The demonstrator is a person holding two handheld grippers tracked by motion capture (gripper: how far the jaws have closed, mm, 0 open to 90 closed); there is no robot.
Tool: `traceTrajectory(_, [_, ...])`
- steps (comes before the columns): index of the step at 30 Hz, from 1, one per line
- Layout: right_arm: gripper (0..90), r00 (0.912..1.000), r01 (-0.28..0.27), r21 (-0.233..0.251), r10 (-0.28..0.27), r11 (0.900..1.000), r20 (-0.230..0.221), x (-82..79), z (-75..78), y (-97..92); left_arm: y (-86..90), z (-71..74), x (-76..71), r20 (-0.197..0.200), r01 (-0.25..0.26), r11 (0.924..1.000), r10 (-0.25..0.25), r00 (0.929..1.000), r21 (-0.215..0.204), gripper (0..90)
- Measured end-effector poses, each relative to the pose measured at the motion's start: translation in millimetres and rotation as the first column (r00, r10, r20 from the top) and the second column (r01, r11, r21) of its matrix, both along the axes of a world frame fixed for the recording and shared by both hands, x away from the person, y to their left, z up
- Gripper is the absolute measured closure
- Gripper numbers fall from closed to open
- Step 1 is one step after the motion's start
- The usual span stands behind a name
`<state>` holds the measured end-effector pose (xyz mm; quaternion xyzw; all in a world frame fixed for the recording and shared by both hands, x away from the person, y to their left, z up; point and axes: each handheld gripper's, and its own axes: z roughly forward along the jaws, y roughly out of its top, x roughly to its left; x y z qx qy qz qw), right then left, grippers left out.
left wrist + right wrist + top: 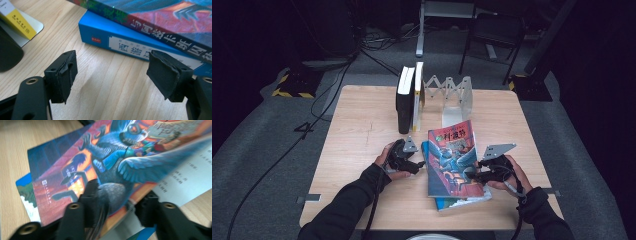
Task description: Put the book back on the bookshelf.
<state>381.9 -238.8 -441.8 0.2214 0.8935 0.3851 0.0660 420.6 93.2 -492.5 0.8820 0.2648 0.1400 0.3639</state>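
R tongs (pixel 116 197) have the front cover of the top book (pixel 100 165) pinched between them: one jaw on top of the cover, the other under its edge, w/ the cover lifted clear of the white pages beneath. In the high view the R tongs (pixel 477 172) sit at the right edge of that book (pixel 454 160), hand behind them. The picture from the R tongs is blurred, so how hard the pads press is hard to judge, but the cover does sit between them and bends up there.

L tongs (pixel 112 75) stand wide open, nothing between the jaws, just bare bench (pixel 105 95). Right ahead of them lies the blue book (pixel 120 41), spine toward the tongs, w/ the top book (pixel 155 20) stacked on it at a slant. In the high view the L tongs (pixel 414 165) rest just beside the left side of the stack, near but apart from it.

Farther off from both tongs, toward the far side of the bench (pixel 362 130), two books stand upright side by side: a black book (pixel 404 100) and a white-and-yellow book (pixel 418 95). Beside those, a metal rack (pixel 452 95) w/ a folding lattice section.
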Motion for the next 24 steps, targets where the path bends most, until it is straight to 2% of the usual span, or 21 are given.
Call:
traceTrajectory(4, [66.8, 0.9992, -0.016, -0.003, 0.016, 0.9999, 0.037, -3.1, 2.9, 2.0, 1.0, 0.3, -1.0, -0.001, 0.002, 1.0, -0.002, 1.0, 0.004, 24.2])
traceTrajectory(9, [67.1, 0.9989, -0.039, 0.013, 0.039, 0.9992, 0.028, -5.4, 1.6, 7.1, 5.2, 0.7, -2.3, 0.011, 0.006, 1.0, -0.006, 0.9999, 0.002, 24.8])
traceTrajectory(15, [67.2, 0.9975, -0.061, 0.026, 0.06, 0.9978, 0.038, -10.4, 2.1, 10.3, 11.2, -1.7, -0.7, 0.0, -0.008, 1.0, 0.008, 1.0, 0.0, 28.1])
traceTrajectory(18, [67.1, 0.9962, -0.082, 0.042, 0.08, 0.9958, 0.035, -11.5, 2.7, 10.7, 11.0, -0.4, 0.6, 0.01, 0.01, 0.9997, -0.01, 0.9999, -0.024, 29.6])
traceTrajectory(20, [66.2, 0.9959, -0.086, 0.042, 0.085, 0.9954, 0.033, -11.9, 3.2, 11.5, 8.0, -0.9, 0.7, 0.017, 0.022, 0.9997, -0.022, 0.9996, -0.008, 30.1])
traceTrajectory(22, [62.6, 0.9968, -0.079, 0.062, 0.079, 0.9949, 0.009, -9.6, 3.6, 11.0, 5.0, -2.5, 1.7, 0.014, 0.012, 0.9998, -0.012, 0.9998, 0.016, 29.8])
traceTrajectory(23, [49.9, 0.9973, -0.074, 0.078, 0.073, 0.9942, 0.007, -7.0, 3.4, 10.4, 4.2, -2.9, 2.7, 0.007, 0.01, 0.9998, -0.01, 0.9999, 0.016, 29.3])
traceTrajectory(24, [43.9, 0.9987, -0.051, 0.077, 0.051, 0.9957, 0.004, -3.7, 3.0, 12.0, 4.1, -2.5, 4.2, -0.004, 0.009, 0.9999, -0.009, 0.9999, 0.01, 27.6])
